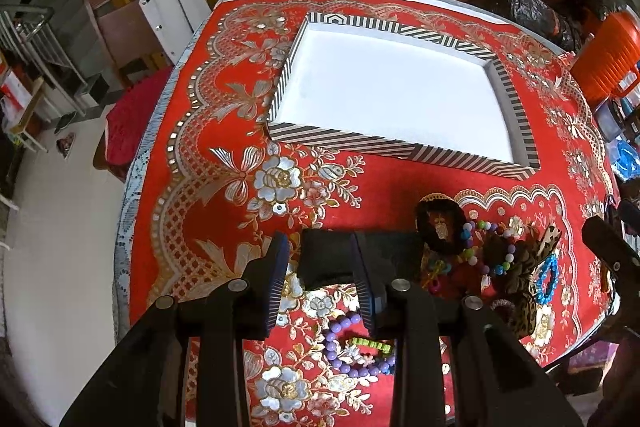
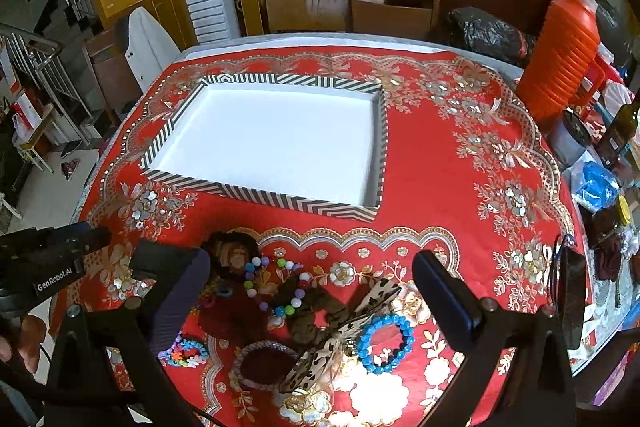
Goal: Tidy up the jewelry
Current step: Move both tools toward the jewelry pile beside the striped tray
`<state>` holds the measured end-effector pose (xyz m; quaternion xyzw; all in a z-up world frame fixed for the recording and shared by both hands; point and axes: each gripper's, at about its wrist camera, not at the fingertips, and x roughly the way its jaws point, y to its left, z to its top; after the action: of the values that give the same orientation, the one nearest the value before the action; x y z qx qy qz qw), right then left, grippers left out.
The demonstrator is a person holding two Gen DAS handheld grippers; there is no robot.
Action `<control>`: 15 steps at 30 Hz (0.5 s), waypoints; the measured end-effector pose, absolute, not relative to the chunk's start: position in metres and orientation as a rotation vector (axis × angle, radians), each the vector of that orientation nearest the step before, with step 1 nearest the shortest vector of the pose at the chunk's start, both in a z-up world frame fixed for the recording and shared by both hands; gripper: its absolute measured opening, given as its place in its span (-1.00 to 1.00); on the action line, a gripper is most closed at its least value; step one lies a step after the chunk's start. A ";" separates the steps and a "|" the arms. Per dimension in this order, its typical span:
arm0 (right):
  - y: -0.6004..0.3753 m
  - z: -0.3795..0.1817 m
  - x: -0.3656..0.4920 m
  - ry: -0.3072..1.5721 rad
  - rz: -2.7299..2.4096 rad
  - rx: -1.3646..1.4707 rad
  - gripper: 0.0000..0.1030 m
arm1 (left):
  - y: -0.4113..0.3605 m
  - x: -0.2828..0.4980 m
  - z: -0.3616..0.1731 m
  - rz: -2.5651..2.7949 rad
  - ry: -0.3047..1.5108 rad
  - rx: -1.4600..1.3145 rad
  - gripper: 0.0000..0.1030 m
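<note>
A black-and-white striped tray (image 1: pixel 336 141) with a bare white floor sits on the red floral tablecloth; it also shows in the right wrist view (image 2: pixel 256 195). My left gripper (image 1: pixel 322 281) is shut on a small black box (image 1: pixel 326 257) and holds it above the cloth, near a purple bead bracelet (image 1: pixel 340 347). My right gripper (image 2: pixel 316 297) is open above a pile of jewelry: a blue bead bracelet (image 2: pixel 384 343), a leopard-print bow (image 2: pixel 348 331), a multicolour bead bracelet (image 2: pixel 276 287), and a dark scrunchie (image 2: pixel 232 251).
An orange ribbed container (image 2: pixel 560 67) and black bags (image 2: pixel 488 35) stand at the table's far right. Bottles and clutter line the right edge. A wooden chair (image 2: pixel 394 5) stands behind the table. The left table edge drops to the floor.
</note>
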<state>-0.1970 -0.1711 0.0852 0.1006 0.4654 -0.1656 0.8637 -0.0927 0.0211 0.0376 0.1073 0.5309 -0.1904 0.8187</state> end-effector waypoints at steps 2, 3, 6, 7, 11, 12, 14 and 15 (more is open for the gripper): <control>-0.172 0.085 -0.197 0.980 -0.356 0.203 0.99 | 0.020 -0.092 0.037 -0.406 1.134 0.229 -0.70; -0.173 0.084 -0.197 0.980 -0.359 0.202 0.99 | 0.020 -0.092 0.036 -0.406 1.136 0.229 -0.70; -0.174 0.084 -0.195 0.983 -0.358 0.203 0.99 | 0.020 -0.090 0.035 -0.404 1.142 0.226 -0.70; -0.174 0.084 -0.195 0.985 -0.359 0.202 0.99 | 0.020 -0.090 0.034 -0.403 1.143 0.226 -0.70; -0.174 0.084 -0.193 0.987 -0.362 0.189 0.99 | 0.021 -0.088 0.033 -0.399 1.148 0.221 -0.70; -0.174 0.084 -0.193 0.989 -0.361 0.186 0.99 | 0.021 -0.087 0.032 -0.397 1.149 0.220 -0.70; -0.174 0.084 -0.191 0.992 -0.359 0.184 0.99 | 0.021 -0.086 0.032 -0.397 1.151 0.216 -0.70; -0.174 0.084 -0.191 0.992 -0.359 0.182 0.99 | 0.021 -0.086 0.032 -0.397 1.151 0.214 -0.70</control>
<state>-0.1911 -0.1743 0.0840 0.0869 0.4726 -0.1708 0.8602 -0.0858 0.0215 0.0324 0.1003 0.5397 -0.1863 0.8149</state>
